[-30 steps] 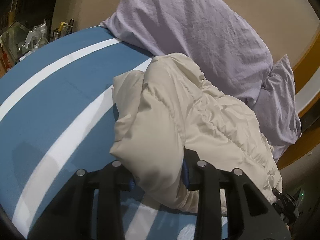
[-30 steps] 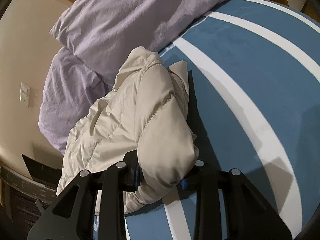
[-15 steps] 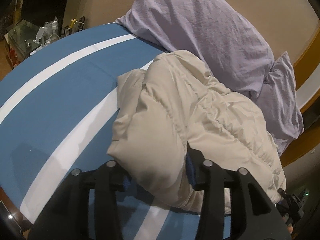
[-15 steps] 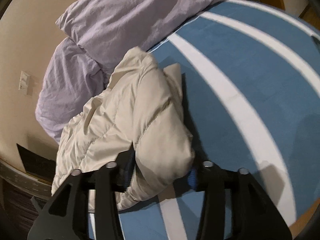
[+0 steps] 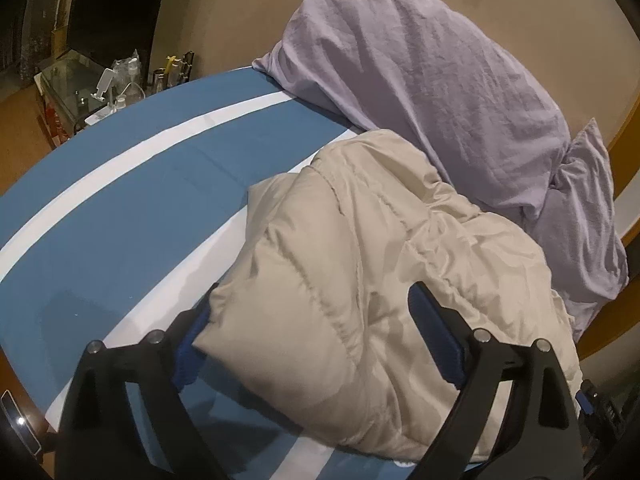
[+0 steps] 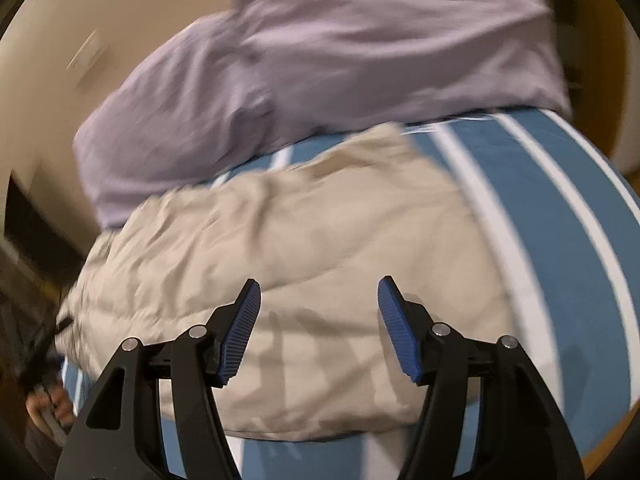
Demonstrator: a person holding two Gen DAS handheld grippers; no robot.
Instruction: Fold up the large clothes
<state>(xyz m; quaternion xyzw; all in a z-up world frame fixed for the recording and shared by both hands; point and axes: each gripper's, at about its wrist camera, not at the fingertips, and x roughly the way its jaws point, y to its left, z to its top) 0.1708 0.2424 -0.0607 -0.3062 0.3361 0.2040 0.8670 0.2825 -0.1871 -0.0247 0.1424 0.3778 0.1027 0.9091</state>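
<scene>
Cream puffer jacket [image 5: 360, 280] bunched on blue white-striped bed [image 5: 120, 216], against lilac pillows [image 5: 432, 80]. Left gripper [image 5: 312, 328] spread wide around jacket fold; right gripper [image 6: 318, 328] wide, empty, above jacket. Cluttered nightstand [image 5: 92, 92] far left. No legible writing.

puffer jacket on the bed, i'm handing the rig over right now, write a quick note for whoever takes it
Left gripper: open wide, fingers either side of a bulging fold of the cream puffer jacket; no clamp visible.
Right gripper: open, empty, hovering above the jacket; that view is motion-blurred.
Jacket: bundled in a thick fold on the blue-and-white striped bedspread, far edge against the lavender pillows.
Done: jacket looks folded over on itself and set down.
Left: probably withdraw the left gripper, then flatten or tidy the bundle if it needs it.
</scene>
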